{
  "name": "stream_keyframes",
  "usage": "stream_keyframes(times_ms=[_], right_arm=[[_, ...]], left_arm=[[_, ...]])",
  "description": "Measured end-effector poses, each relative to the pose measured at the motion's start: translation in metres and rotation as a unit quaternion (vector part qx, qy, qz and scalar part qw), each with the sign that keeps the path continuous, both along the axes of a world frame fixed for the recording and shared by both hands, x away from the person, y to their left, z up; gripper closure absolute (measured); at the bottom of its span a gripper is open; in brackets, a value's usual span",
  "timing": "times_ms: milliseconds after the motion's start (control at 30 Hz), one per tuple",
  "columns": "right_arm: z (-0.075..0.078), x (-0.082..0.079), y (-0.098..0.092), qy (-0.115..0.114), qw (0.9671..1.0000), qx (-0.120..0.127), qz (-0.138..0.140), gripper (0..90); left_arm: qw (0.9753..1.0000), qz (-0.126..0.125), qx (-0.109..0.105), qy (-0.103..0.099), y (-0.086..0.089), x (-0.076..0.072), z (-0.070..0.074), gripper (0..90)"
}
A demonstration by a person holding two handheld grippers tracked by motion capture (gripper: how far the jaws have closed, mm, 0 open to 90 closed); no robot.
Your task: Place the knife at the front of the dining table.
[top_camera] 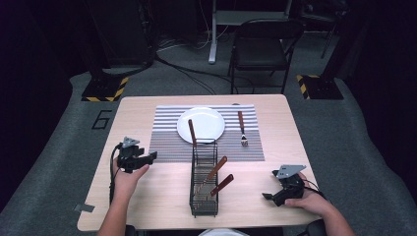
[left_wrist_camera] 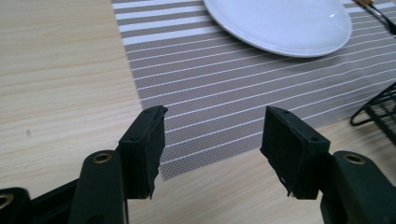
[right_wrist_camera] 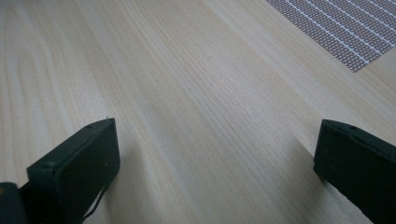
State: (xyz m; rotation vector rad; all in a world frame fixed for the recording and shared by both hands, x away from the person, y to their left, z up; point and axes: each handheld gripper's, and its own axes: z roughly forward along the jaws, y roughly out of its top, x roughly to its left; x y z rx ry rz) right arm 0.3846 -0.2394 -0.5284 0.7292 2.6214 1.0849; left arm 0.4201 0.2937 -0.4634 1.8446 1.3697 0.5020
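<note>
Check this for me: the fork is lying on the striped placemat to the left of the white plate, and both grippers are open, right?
Not quite. In the high view the fork lies on the striped placemat to the right of the white plate, not the left. The left gripper and right gripper are both open.

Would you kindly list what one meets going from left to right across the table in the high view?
Left gripper → black wire cutlery rack holding wooden-handled utensils → fork on the striped placemat → right gripper. Both grippers' fingers stand apart, holding nothing.
</note>
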Motion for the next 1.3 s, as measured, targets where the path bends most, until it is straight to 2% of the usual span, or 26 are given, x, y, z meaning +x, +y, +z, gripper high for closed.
stream_keyframes(times_ms=[100, 267, 400, 433, 533, 633, 933, 1067, 1300], right_arm=[[0.000, 0.000, 0.000, 0.000, 1.0000, 0.000, 0.000, 0.0], [0.000, 0.001, 0.000, -0.003, 1.0000, -0.001, 0.003, 0.0], [0.000, 0.000, 0.000, 0.000, 1.0000, 0.000, 0.000, 0.0], [0.000, 0.000, 0.000, -0.001, 1.0000, 0.000, 0.001, 0.0], [0.000, 0.000, 0.000, 0.000, 1.0000, -0.001, 0.000, 0.0], [0.000, 0.000, 0.000, -0.002, 1.0000, -0.001, 0.003, 0.0], [0.000, 0.000, 0.000, -0.002, 1.0000, 0.000, 0.002, 0.0], [0.000, 0.001, 0.000, -0.003, 1.0000, -0.001, 0.003, 0.0], [0.000, 0.000, 0.000, -0.002, 1.0000, -0.001, 0.002, 0.0]], left_arm=[[1.0000, -0.007, -0.001, -0.001, -0.006, 0.000, 0.006, 40.9], [0.9996, -0.019, -0.004, -0.021, -0.023, 0.000, 0.024, 42.9], [0.9989, -0.036, -0.010, -0.027, -0.035, -0.001, 0.036, 46.4], [0.9983, -0.050, -0.008, -0.029, -0.041, -0.001, 0.042, 47.0], [0.9978, -0.056, -0.018, -0.029, -0.049, 0.000, 0.048, 48.7], [0.9972, -0.065, -0.017, -0.033, -0.054, 0.000, 0.054, 51.3], [0.9953, -0.086, -0.027, -0.036, -0.063, -0.001, 0.067, 55.9], [0.9939, -0.101, -0.028, -0.035, -0.068, -0.002, 0.071, 57.2], [0.9913, -0.119, -0.035, -0.045, -0.078, -0.005, 0.078, 57.5]])
